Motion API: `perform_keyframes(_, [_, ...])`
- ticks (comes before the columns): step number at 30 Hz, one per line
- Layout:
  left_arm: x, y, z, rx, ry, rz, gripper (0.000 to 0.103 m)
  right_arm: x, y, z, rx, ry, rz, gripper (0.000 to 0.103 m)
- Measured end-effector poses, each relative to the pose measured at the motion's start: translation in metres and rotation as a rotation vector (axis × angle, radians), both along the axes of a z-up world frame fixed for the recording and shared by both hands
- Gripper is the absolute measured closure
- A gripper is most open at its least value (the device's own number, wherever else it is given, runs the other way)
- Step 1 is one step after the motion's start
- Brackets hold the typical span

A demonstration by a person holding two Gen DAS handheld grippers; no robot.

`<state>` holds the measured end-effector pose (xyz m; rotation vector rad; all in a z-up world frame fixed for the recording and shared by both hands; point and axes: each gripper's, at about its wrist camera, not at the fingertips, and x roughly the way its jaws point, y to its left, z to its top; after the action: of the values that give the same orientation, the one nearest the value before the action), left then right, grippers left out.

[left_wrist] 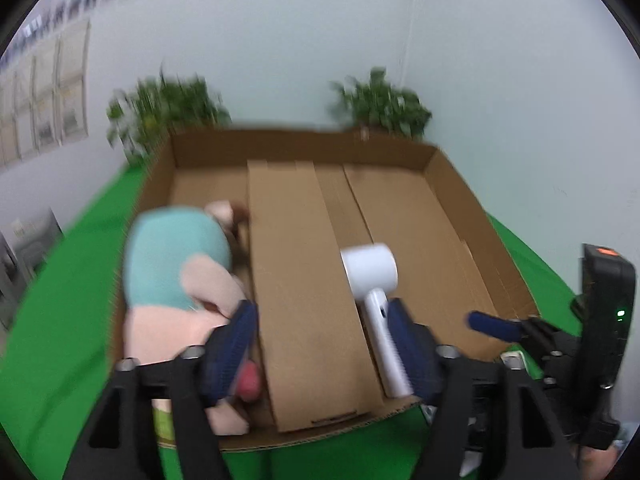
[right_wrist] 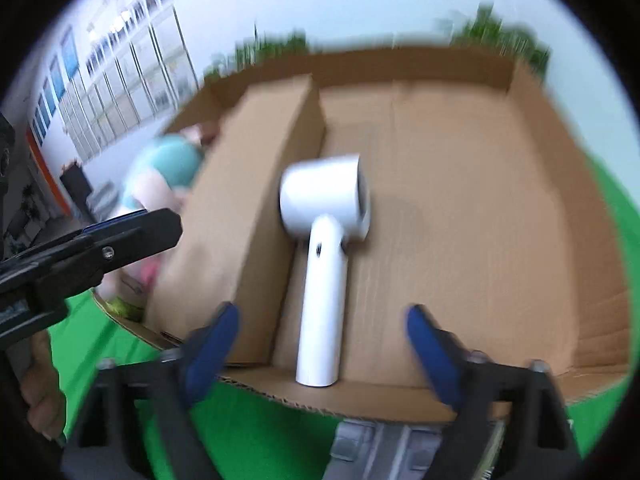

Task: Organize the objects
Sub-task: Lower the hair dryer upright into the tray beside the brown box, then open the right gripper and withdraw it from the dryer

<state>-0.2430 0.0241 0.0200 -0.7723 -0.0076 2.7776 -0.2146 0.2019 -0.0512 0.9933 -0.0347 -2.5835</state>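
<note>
A white hair dryer (right_wrist: 324,248) lies in the right compartment of an open cardboard box (right_wrist: 500,208), handle toward me. It also shows in the left wrist view (left_wrist: 376,304). A plush toy in teal and pink (left_wrist: 180,276) lies in the left compartment, partly hidden by the cardboard divider (left_wrist: 304,288). My left gripper (left_wrist: 320,336) is open above the box's near edge, between the plush and the dryer. My right gripper (right_wrist: 324,332) is open and empty, with the dryer's handle end between its fingers but untouched.
The box sits on a green tabletop (left_wrist: 60,320). Two potted plants (left_wrist: 164,116) stand behind it against a pale wall. The right gripper (left_wrist: 496,324) shows at the right in the left wrist view. The left gripper (right_wrist: 120,236) shows at the left in the right wrist view.
</note>
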Motion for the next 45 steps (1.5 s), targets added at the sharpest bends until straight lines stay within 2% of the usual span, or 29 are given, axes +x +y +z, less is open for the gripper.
perform_keyframes(1, [0.012,-0.001,0.006,-0.012,0.063,0.024,0.002,0.012,0.006,0.008,0.015,0.059,-0.026,0.013])
perform_keyframes(3, [0.038,0.001,0.018,-0.041,0.191,0.081,0.000,0.021,0.003,0.017,0.029,0.122,-0.049,0.005])
perform_keyframes(4, [0.047,0.002,0.022,-0.055,0.216,0.090,0.000,0.020,0.000,0.022,0.036,0.146,-0.059,0.001])
perform_keyframes(5, [0.055,0.004,0.026,-0.059,0.228,0.091,0.000,0.029,0.001,0.026,0.047,0.171,-0.064,0.001])
perform_keyframes(8, [0.068,0.007,0.031,-0.025,0.218,0.097,0.000,0.043,0.004,0.034,0.086,0.214,-0.073,0.001])
perform_keyframes(10, [0.076,0.009,0.032,-0.016,0.216,0.094,0.000,0.050,0.007,0.039,0.078,0.216,-0.084,0.001])
perform_keyframes(19, [0.120,0.026,0.042,-0.045,0.263,0.107,0.000,0.073,0.017,0.043,0.069,0.214,-0.123,0.001])
perform_keyframes(30, [0.136,0.025,0.045,-0.023,0.250,0.126,0.000,0.081,0.020,0.044,0.054,0.219,-0.122,0.001])
perform_keyframes(31, [0.137,0.025,0.044,-0.023,0.244,0.123,0.002,0.082,0.020,0.045,0.054,0.224,-0.124,0.001])
perform_keyframes(33, [0.136,0.027,0.041,-0.033,0.242,0.127,0.013,0.083,0.021,0.046,0.050,0.234,-0.130,0.001])
perform_keyframes(35, [0.137,0.028,0.038,-0.051,0.237,0.138,0.037,0.082,0.022,0.046,0.045,0.231,-0.134,0.001])
perform_keyframes(36, [0.135,0.027,0.037,-0.050,0.232,0.141,0.045,0.082,0.022,0.045,0.046,0.227,-0.137,0.001])
perform_keyframes(38, [0.131,0.024,0.035,-0.031,0.217,0.146,0.070,0.082,0.022,0.044,0.049,0.219,-0.134,0.001])
perform_keyframes(40, [0.128,0.020,0.033,-0.013,0.191,0.149,0.082,0.083,0.022,0.043,0.059,0.221,-0.136,0.001])
perform_keyframes(43, [0.127,0.016,0.029,-0.003,0.181,0.153,0.083,0.085,0.023,0.042,0.055,0.224,-0.140,0.001])
perform_keyframes(45, [0.129,0.016,0.026,-0.015,0.187,0.170,0.065,0.088,0.023,0.040,0.057,0.238,-0.131,0.027])
